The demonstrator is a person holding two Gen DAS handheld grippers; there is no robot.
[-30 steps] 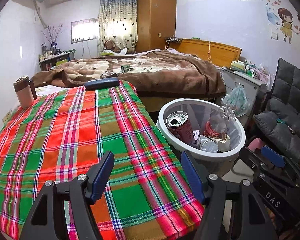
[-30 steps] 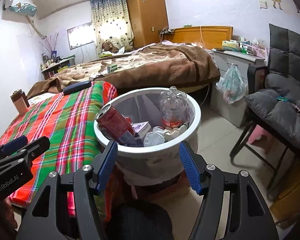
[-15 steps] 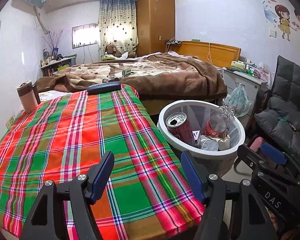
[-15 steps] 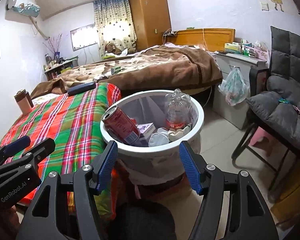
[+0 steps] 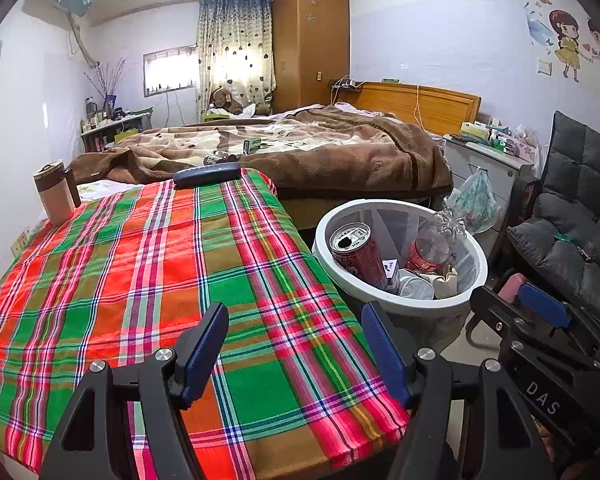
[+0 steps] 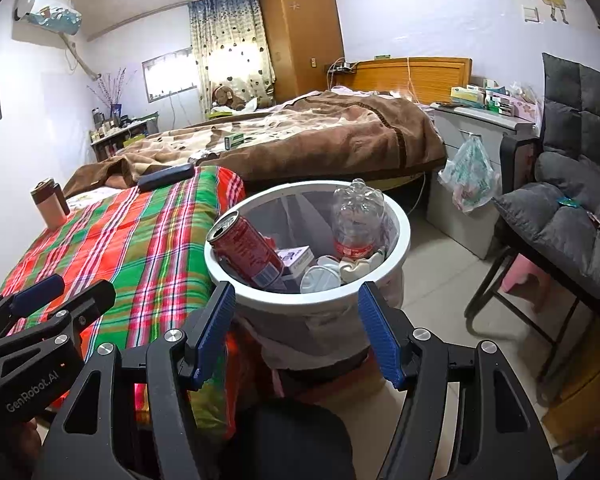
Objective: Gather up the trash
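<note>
Both grippers empty, jaws apart: left gripper (image 5: 294,346) over plaid tablecloth (image 5: 140,280); right gripper (image 6: 296,328) just short of white trash bin (image 6: 400,236), red can (image 6: 246,252) inside.

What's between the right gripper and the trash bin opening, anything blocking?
Nothing visible. The right gripper is open and empty just short of the white bin; its mouth is uncovered, with a red can and plastic bottle already inside.

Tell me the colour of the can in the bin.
Red, with a silver top; the can shows best in the right wrist view.
</note>
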